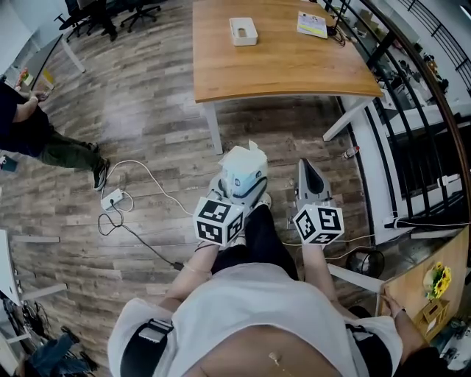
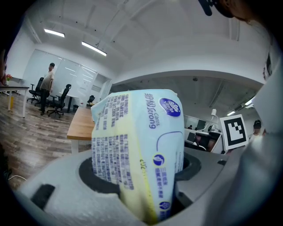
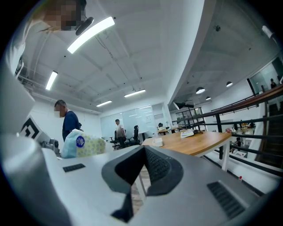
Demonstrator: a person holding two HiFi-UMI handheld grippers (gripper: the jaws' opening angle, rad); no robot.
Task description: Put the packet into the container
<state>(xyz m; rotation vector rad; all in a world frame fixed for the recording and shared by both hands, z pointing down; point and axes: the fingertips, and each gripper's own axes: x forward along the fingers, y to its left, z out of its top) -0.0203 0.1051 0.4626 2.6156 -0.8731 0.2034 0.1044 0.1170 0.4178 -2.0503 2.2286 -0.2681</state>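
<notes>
A light blue and yellow tissue packet (image 1: 243, 168) stands upright between the jaws of my left gripper (image 1: 241, 184), which is shut on it. In the left gripper view the packet (image 2: 137, 145) fills the middle and hides much of what lies ahead. My right gripper (image 1: 308, 169) is held beside it, shut and with nothing in it; in the right gripper view its dark pads (image 3: 154, 165) meet at the tip. The white container (image 1: 243, 31) sits on the wooden table (image 1: 280, 70) ahead, well away from both grippers. The same container (image 3: 157, 142) shows small in the right gripper view.
A booklet (image 1: 312, 24) lies on the table's far right. A power strip with cables (image 1: 112, 199) is on the wood floor at the left. A person (image 1: 29, 132) sits at the left edge. A black railing (image 1: 412, 110) runs along the right. Office chairs (image 1: 110, 13) stand at the back.
</notes>
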